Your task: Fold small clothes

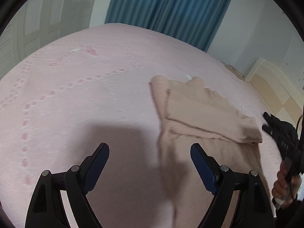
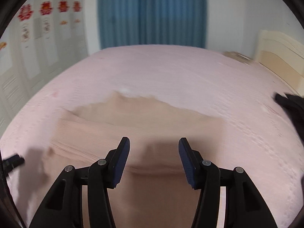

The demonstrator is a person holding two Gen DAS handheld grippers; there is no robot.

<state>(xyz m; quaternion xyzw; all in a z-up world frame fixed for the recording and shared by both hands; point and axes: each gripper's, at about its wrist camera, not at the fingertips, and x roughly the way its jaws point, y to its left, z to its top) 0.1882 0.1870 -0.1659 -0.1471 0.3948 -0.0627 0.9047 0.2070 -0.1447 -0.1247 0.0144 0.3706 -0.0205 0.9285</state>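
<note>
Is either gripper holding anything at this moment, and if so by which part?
Nothing is held. The left gripper stands open over the pink bedcover; the right gripper is open above the beige garment, pads clear of the cloth.

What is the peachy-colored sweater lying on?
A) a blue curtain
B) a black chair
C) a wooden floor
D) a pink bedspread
D: the sweater lies partly folded, flat on the pink bedspread, which shows all around it; the blue curtain only hangs behind the bed.
</note>
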